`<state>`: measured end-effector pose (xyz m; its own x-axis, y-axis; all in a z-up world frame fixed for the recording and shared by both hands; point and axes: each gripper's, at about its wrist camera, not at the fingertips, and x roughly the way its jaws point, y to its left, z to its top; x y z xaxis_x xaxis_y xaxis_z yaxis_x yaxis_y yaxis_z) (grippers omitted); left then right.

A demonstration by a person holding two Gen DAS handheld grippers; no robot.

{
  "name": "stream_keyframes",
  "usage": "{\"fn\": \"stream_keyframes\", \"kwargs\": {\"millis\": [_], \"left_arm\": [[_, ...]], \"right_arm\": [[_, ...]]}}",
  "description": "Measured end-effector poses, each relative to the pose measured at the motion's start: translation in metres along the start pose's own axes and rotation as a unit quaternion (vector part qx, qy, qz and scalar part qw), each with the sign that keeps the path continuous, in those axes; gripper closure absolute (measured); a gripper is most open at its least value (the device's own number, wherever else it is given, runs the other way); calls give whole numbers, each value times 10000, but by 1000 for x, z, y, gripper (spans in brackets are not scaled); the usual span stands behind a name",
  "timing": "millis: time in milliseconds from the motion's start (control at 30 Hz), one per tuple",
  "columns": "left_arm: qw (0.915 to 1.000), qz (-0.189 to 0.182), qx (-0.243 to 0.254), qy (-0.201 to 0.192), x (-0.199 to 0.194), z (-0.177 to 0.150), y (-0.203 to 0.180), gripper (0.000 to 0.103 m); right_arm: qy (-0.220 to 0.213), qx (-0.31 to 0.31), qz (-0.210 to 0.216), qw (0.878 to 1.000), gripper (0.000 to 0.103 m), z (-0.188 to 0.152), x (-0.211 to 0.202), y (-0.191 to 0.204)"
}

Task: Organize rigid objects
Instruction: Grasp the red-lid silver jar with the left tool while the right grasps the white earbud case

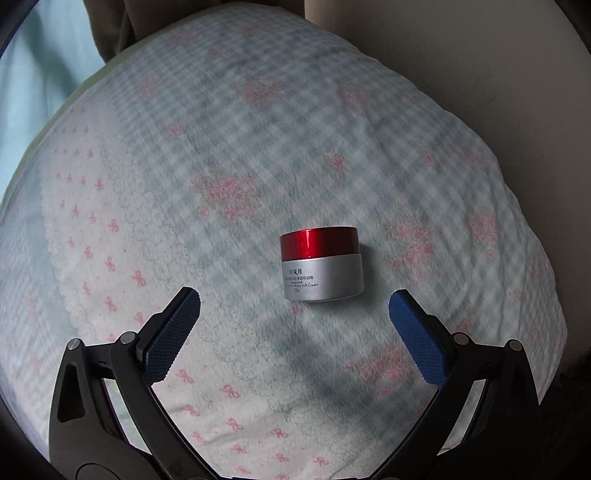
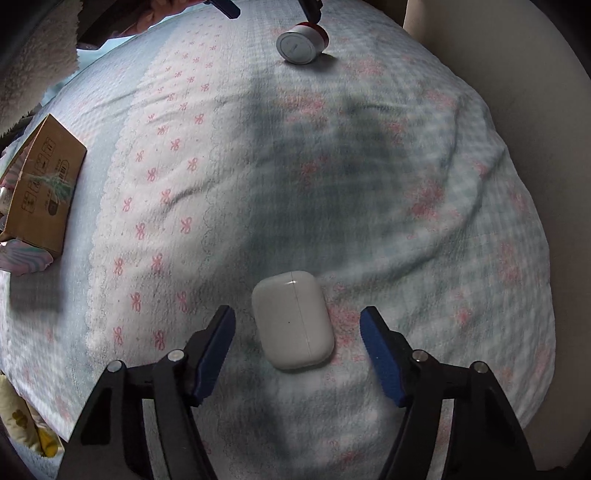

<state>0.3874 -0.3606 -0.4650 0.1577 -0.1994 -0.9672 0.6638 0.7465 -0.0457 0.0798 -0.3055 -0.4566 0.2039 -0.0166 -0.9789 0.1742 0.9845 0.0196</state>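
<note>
A small silver cream jar with a red lid (image 1: 321, 264) lies on its side on the checked bedspread (image 1: 258, 147). My left gripper (image 1: 294, 297) is open and empty, its blue pads just short of the jar, one on each side. In the right wrist view a white earbud case (image 2: 293, 319) lies flat on the bedspread (image 2: 369, 184). My right gripper (image 2: 297, 319) is open and straddles the case without touching it. The same jar (image 2: 301, 42) shows at the far end, with the left gripper's fingertips (image 2: 225, 7) above it.
A brown cardboard box (image 2: 42, 186) stands at the left edge of the bed, with pastel cloth (image 2: 22, 258) under it. A beige wall or headboard (image 2: 535, 110) borders the bed on the right. A fluffy fabric (image 2: 33, 55) hangs at the upper left.
</note>
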Motion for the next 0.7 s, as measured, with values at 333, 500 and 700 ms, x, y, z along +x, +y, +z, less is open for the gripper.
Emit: {"fn": "stream_keyframes", "kwargs": {"millis": [333,500,700], "left_arm": [[9996,-58,-74,252,39,23,-4,8],[9979,-317,-182,539,63,34,-5,44],[9983,-236,-139,510,68,41,-13,51]], "right_arm": [[251,-309,-107,9991,50,3,17,7],[273,-522,-168,9981,61,8,19,12],[292,-553,-148,9979,61,11,21,14]]}}
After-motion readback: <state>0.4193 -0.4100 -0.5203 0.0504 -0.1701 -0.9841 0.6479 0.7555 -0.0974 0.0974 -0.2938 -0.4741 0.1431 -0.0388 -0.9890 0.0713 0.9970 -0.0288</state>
